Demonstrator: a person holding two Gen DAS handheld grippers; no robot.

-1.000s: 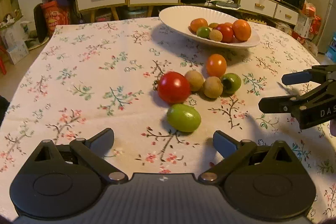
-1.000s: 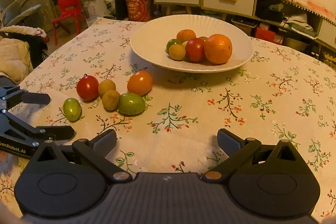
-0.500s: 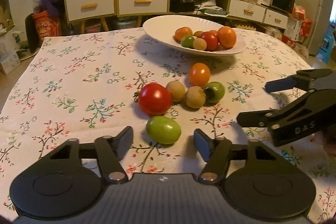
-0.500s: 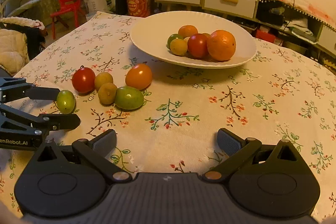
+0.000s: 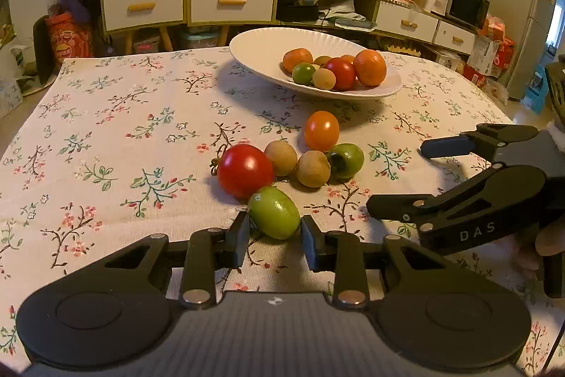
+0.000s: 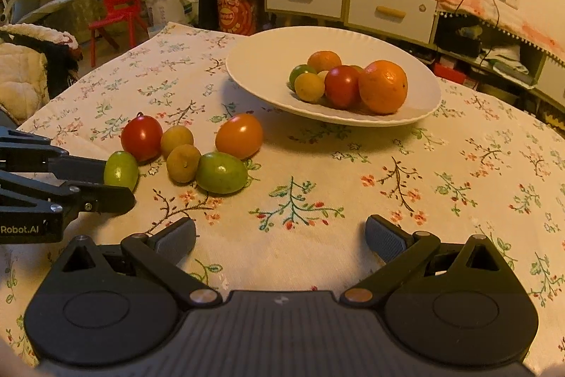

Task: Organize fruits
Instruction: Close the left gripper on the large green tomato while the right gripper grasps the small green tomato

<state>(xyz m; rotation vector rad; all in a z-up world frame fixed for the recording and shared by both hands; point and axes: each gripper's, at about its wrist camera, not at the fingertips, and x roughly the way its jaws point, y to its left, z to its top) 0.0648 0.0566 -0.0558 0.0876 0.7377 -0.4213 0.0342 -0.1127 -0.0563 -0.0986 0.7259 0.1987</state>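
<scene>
Green and glossy, the small oval tomato [image 5: 274, 212] lies on the floral tablecloth [image 5: 106, 136] of the counter, toward its near edge. It sits between the pads of the left hand-held gripper [image 5: 273, 237], whose jaws are closing on it, with both pads at its sides. Just behind it rests a red tomato [image 5: 244, 170], then two tan round fruits [image 5: 280, 158], a second green tomato [image 5: 346, 160] and an orange one [image 5: 321, 130]. Farther back, toward the far edge, a white plate [image 5: 261, 53] holds more fruit. The right hand-held gripper [image 6: 280, 239] hovers with its jaws wide apart and nothing between them.
</scene>
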